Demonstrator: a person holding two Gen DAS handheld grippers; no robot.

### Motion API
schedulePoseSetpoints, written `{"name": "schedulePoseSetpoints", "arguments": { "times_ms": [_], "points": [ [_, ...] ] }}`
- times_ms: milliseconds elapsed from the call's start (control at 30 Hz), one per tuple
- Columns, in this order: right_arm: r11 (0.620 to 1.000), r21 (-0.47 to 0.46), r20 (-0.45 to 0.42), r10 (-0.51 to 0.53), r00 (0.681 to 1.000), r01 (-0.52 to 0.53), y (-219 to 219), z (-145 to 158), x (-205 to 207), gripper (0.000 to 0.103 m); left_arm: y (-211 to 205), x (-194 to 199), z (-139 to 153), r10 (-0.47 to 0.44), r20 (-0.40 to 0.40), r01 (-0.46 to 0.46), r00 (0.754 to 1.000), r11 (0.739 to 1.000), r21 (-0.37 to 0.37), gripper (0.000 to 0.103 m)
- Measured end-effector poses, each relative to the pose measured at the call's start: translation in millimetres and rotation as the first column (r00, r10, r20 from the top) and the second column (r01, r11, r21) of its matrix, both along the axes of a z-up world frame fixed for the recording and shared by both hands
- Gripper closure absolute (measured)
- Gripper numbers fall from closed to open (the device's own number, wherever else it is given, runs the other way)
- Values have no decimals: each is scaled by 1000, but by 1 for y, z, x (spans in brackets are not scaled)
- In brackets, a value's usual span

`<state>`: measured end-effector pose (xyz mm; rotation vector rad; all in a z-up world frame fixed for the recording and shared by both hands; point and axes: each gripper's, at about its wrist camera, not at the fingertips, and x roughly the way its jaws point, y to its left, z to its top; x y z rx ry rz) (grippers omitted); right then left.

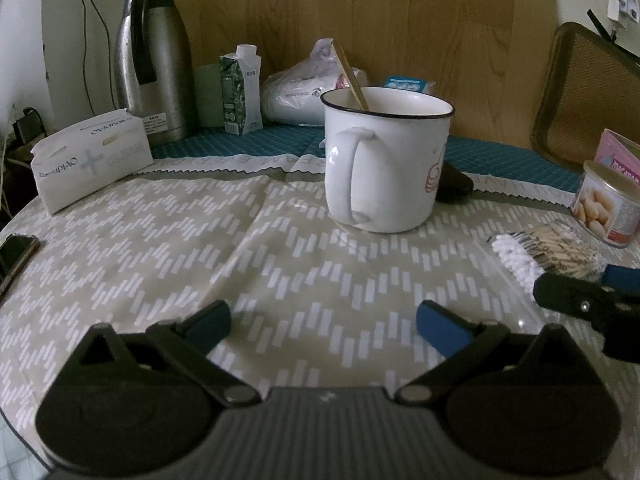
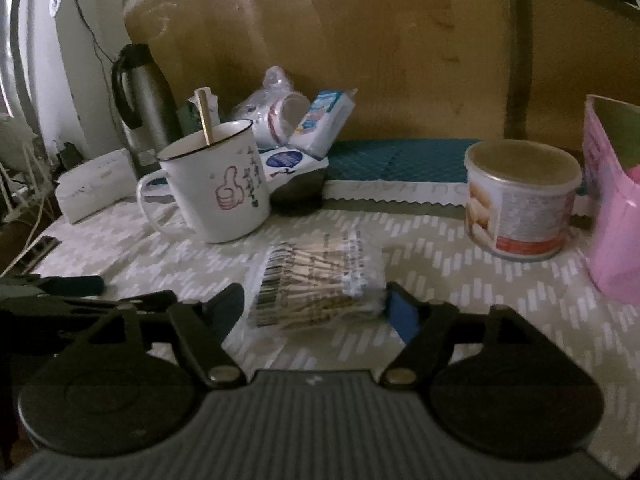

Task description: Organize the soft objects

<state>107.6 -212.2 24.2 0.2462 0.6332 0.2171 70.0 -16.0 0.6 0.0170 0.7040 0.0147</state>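
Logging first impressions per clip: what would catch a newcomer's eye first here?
The white enamel mug with a stick in it stands mid-table. Nearer, the open right gripper straddles a clear packet of cotton swabs lying on the patterned cloth, with a lidded tin to its right.

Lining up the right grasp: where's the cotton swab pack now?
In the right wrist view the cotton swab pack lies flat on the tablecloth between the open right gripper fingers, in front of the enamel mug.

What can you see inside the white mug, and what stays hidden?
A wooden stick leans inside the white mug, poking above its rim. The mug's wall hides the stick's lower end and any contents at the bottom.
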Motion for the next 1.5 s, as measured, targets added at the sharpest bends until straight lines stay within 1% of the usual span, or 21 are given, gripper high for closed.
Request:
{"name": "schedulePoseSetpoints", "arguments": {
  "times_ms": [333, 533, 633, 667, 733, 800, 833, 867, 967, 1033, 1100, 1133, 1167, 1200, 1267, 1333, 1400, 1500],
  "points": [
    [1000, 24, 19, 2, 1000, -2, -4, 1, -4, 19, 1, 1, 0, -5, -1, 5, 1000, 1000, 0, 0],
    [1000, 13, -9, 13, 1000, -13, -3, 0, -2, 18, 1, 0, 0, -12, -2, 12, 1000, 1000, -6, 0],
    [1000, -6, -10, 24, 1000, -24, -1, -1, -2, 17, 6, -3, 2, -57, 3, 57, 998, 997, -51, 2],
    [1000, -11, -11, 28, 1000, -28, 1, -1, -3, 15, 8, -5, 4, -80, -1, 80, 997, 994, -76, 7],
    [999, -19, -14, 43, 999, -43, 2, -1, -1, 13, 15, -6, 10, -119, -16, 115, 993, 980, -165, 15],
    [998, -30, -15, 52, 999, -52, 4, -1, -1, 12, 21, -4, 18, -173, -29, 157, 985, 945, -287, 17],
    [998, -37, -15, 56, 998, -56, 5, -1, -1, 12, 20, -4, 22, -204, -28, 183, 979, 926, -329, 18],
    [997, -44, -15, 56, 998, -57, 7, 0, -1, 12, 17, -3, 26, -236, -21, 214, 971, 910, -354, 22],
    [996, -66, -18, 55, 998, -56, 11, 0, 0, 12, -2, 3, 32, -328, -12, 301, 945, 881, -364, 30],
    [995, -84, -19, 50, 999, -51, 14, 0, 1, 13, -15, 12, 33, -373, -28, 335, 928, 863, -378, 33],
    [994, -104, -14, 42, 999, -43, 15, 0, 1, 21, -27, 23, 31, -396, -48, 347, 917, 853, -390, 44],
    [993, -112, -8, 34, 999, -35, 15, 0, -1, 30, -34, 29, 28, -403, -65, 348, 913, 853, -390, 49],
    [993, -113, -5, 34, 999, -35, 15, 1, -2, 31, -39, 34, 24, -409, -83, 347, 909, 851, -394, 54],
    [993, -114, -4, 33, 999, -33, 15, 1, -5, 31, -43, 37, 20, -417, -97, 348, 904, 847, -401, 56],
    [992, -124, 1, 33, 999, -32, 13, 2, -17, 31, -50, 32, 20, -411, -86, 352, 907, 857, -376, 58],
    [989, -147, 8, 24, 1000, -22, 11, 3, -36, 31, -57, 24, 21, -421, -97, 358, 902, 855, -375, 58],
    [987, -159, 15, 1, 1000, 1, 3, 5, -61, 31, -68, 11, 20, -450, -102, 385, 887, 844, -374, 57],
    [978, -197, 37, -56, 998, 62, -17, 2, -106, 31, -100, -18, 18, -521, -100, 465, 848, 820, -332, 57]
  ]
}}
